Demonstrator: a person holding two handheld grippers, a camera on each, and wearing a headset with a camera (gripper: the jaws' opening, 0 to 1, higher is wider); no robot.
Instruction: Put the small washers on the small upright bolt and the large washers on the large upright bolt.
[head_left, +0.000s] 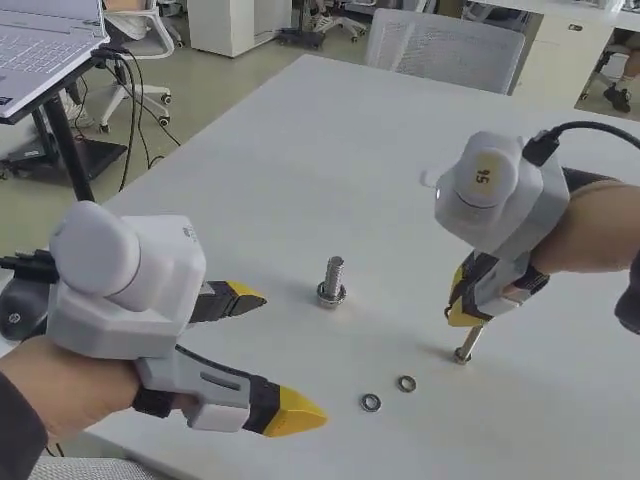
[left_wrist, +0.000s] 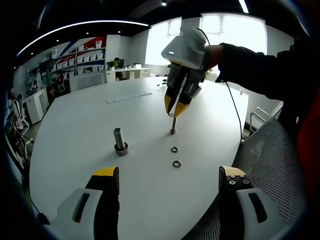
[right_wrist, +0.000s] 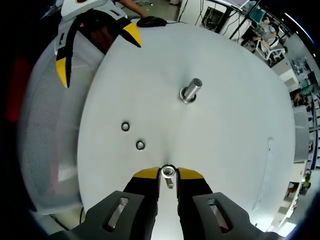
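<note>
The large bolt (head_left: 333, 280) (left_wrist: 119, 140) (right_wrist: 190, 91) stands upright mid-table. To its right stands the thin small bolt (head_left: 464, 346) (left_wrist: 173, 124) (right_wrist: 170, 184). My right gripper (head_left: 465, 312) (left_wrist: 176, 111) (right_wrist: 168, 175) points down at its top. Its jaws are shut on a small washer (right_wrist: 168, 171) held over the bolt's tip. Two loose small washers (head_left: 371, 402) (head_left: 406, 383) (left_wrist: 176, 163) (right_wrist: 125, 126) lie flat near the front edge. My left gripper (head_left: 270, 355) (left_wrist: 168, 174) (right_wrist: 97, 52) hovers open and holds nothing, left of the washers.
The white table (head_left: 300, 150) is large, with its front edge close to the loose washers. A laptop on a stand (head_left: 40, 45) is off the far left corner. A mesh chair (head_left: 445, 45) sits at the far side. A pale strip (left_wrist: 127, 97) lies far across the table.
</note>
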